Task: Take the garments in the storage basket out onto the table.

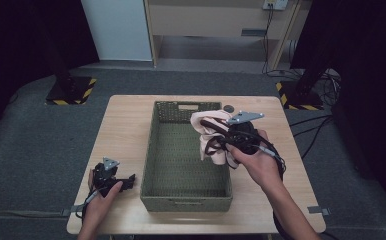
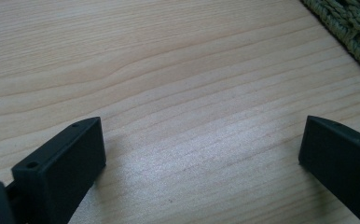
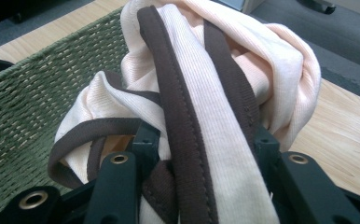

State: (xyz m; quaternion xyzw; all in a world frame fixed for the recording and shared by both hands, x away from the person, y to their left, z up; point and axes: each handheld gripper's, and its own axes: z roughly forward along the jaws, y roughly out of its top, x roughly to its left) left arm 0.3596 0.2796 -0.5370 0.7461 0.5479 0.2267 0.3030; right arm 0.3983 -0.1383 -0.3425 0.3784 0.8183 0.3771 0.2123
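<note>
Right gripper (image 1: 220,141) clamped on a pale garment with brown trim (image 3: 215,93) — bunched above the green woven basket's (image 1: 153,155) right wall, left gripper (image 1: 131,179) left of the basket, jaws wide apart, holding nothing — low over the wooden table (image 2: 169,70).

Hidden and cut-off parts

Jaw tips of right gripper (image 3: 201,154) buried under bunched garment (image 3: 215,84); small dark disc (image 1: 228,108), at basket's (image 1: 157,150) one o'clock, perhaps a cap.

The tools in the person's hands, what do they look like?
Both are black. The left tool and the right tool each carry a grey three-cornered plate on top, and a dark cable trails from each. Up close, the jaws are chunky black blocks with small screw holes, some ringed in brass. Both forearms are bare, with no sleeves.
</note>
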